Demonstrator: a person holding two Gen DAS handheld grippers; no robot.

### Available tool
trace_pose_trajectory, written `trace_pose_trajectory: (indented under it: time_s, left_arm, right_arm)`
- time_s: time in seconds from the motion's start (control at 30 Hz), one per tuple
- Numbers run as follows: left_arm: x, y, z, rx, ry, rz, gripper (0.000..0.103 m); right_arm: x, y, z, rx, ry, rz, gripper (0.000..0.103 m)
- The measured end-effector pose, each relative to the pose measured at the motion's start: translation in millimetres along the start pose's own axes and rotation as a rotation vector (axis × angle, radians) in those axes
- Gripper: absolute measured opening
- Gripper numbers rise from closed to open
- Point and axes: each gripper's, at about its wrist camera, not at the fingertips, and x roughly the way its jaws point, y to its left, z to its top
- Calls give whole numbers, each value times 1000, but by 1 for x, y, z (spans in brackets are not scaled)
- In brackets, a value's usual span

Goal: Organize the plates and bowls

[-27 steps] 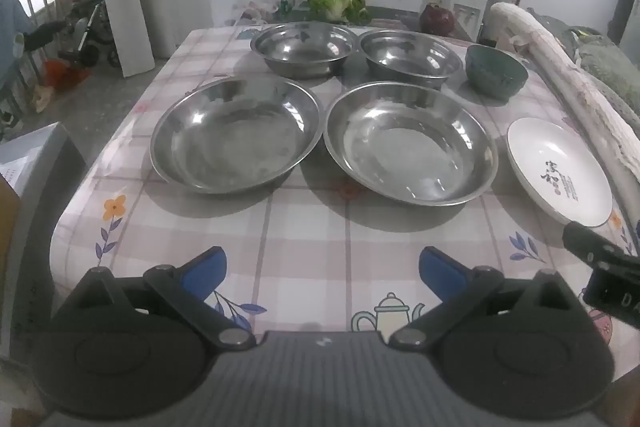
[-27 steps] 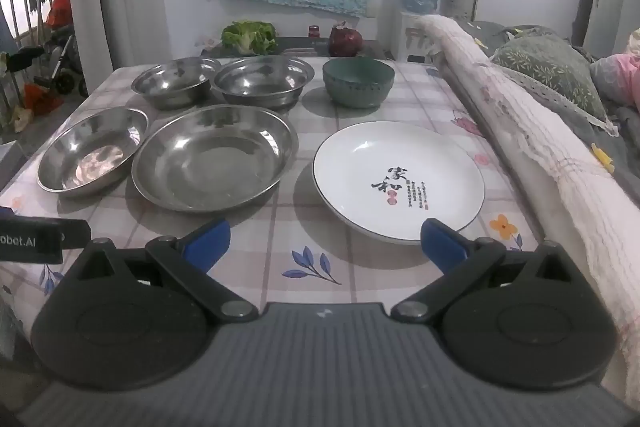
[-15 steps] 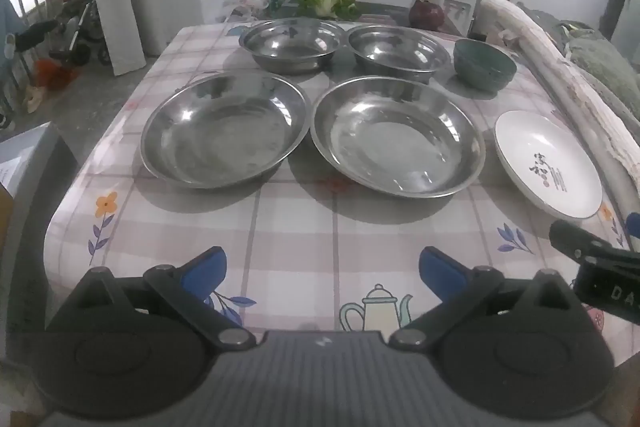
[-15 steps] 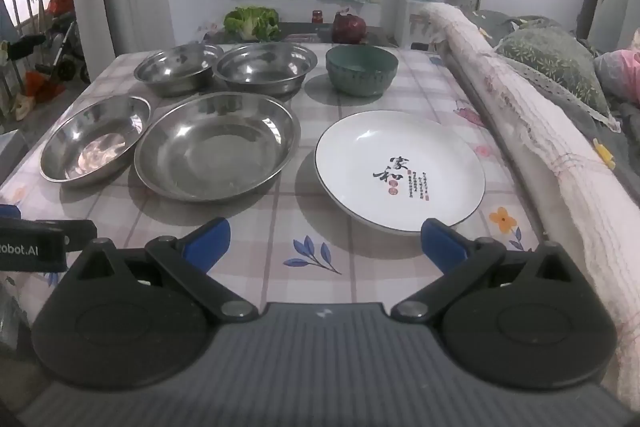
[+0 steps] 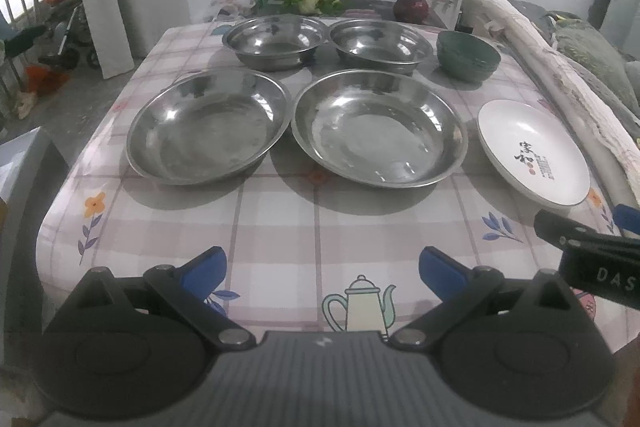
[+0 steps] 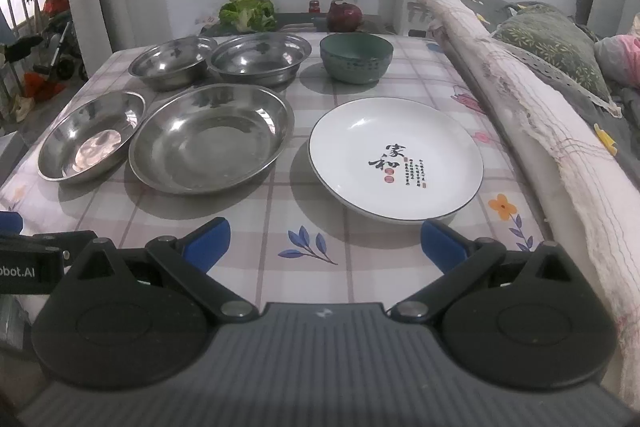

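Both grippers wide open, holding nothing, above near table edge
Left gripper [image 5: 322, 269]: two steel plates [image 5: 379, 129] ahead; right gripper [image 6: 325, 243]: white plate [image 6: 396, 157] just ahead, green bowl [image 6: 356, 61] beyond

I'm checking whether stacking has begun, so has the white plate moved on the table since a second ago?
No. The white plate sits just past the same blue leaf print, beside the steel dish; only the camera shifted.
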Motion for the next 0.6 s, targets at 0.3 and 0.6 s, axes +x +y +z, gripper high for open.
trace_pose_trajectory:
  time_s: [0.3,0.6]
  left_arm:
    - [0,-5,0,14,5,-6,103]
    - [2,-7,1,18,11,-5,103]
  right_arm:
    - [3,-3,-1,17,15,9,102]
    - [8,-4,-3,24,28,11,102]
